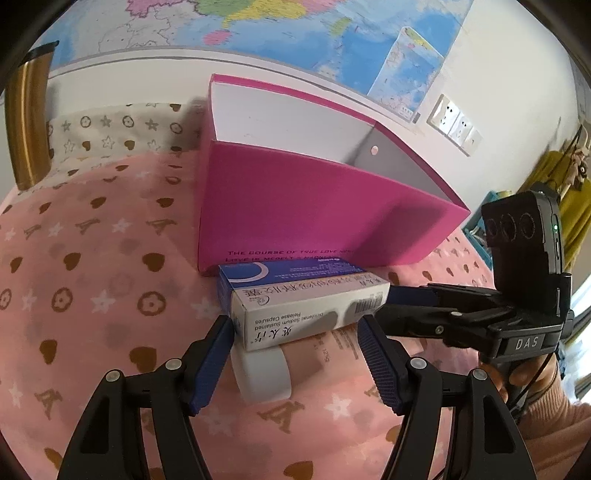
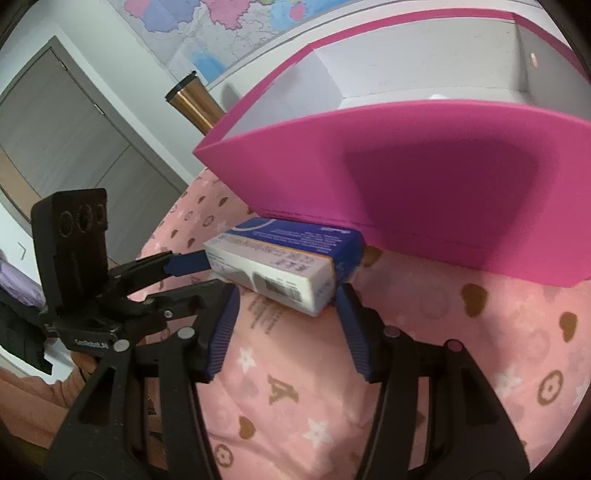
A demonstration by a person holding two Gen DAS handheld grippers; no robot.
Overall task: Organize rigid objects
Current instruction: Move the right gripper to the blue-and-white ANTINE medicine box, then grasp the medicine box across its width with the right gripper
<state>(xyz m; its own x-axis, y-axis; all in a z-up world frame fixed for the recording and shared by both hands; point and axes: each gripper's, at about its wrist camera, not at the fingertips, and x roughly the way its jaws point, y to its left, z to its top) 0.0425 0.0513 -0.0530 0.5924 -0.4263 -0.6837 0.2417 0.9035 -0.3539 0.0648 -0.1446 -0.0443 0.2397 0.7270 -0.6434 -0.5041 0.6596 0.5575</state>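
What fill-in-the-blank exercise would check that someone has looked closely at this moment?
1. The large open box is coloured ___.
2. The medicine box sits ___ the large open box, not inside it.
3. The wall poster shows a ___.

Missing words: pink; outside; map.

Left gripper [image 1: 295,325] straddles a white-and-blue medicine box [image 1: 295,295] before a pink storage box [image 1: 314,206]; right gripper [image 1: 391,306] grips the box's end.
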